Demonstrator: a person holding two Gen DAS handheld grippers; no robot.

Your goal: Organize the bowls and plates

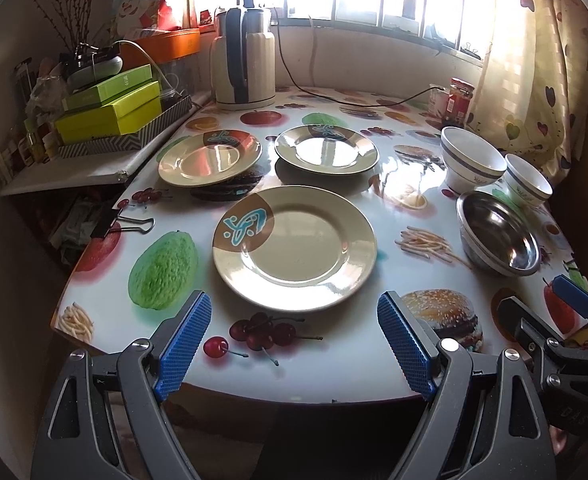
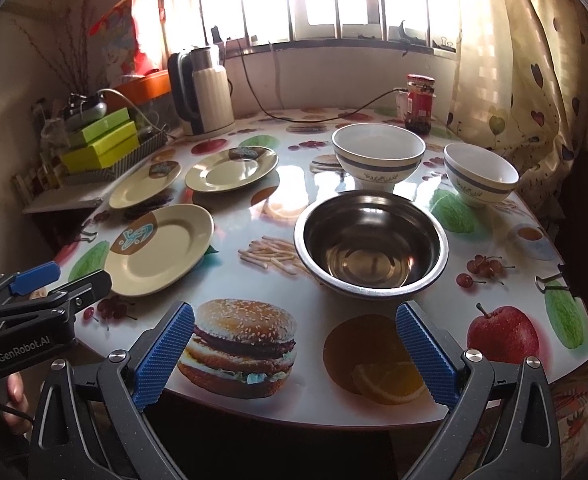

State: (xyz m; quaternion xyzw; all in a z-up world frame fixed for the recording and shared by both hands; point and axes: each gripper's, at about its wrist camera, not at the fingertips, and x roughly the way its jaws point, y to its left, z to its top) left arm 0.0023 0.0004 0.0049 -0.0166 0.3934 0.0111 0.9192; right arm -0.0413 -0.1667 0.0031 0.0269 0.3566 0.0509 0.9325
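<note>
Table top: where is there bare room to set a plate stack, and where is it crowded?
Free: the near edge between the nearest plate and steel bowl, over the printed burger; also the middle strip between the two far plates and the white bowls. Crowded: the right side, where the three bowls cluster.

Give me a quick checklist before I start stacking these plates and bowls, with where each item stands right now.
1. Left gripper open and empty: ok.
2. Right gripper open and empty: ok.
3. Nearest plate bare, directly ahead of left gripper: ok.
4. Two far plates lying flat, unstacked: ok.
5. Steel bowl empty, ahead of right gripper: ok.
6. Two ceramic bowls upright, apart: ok.
</note>
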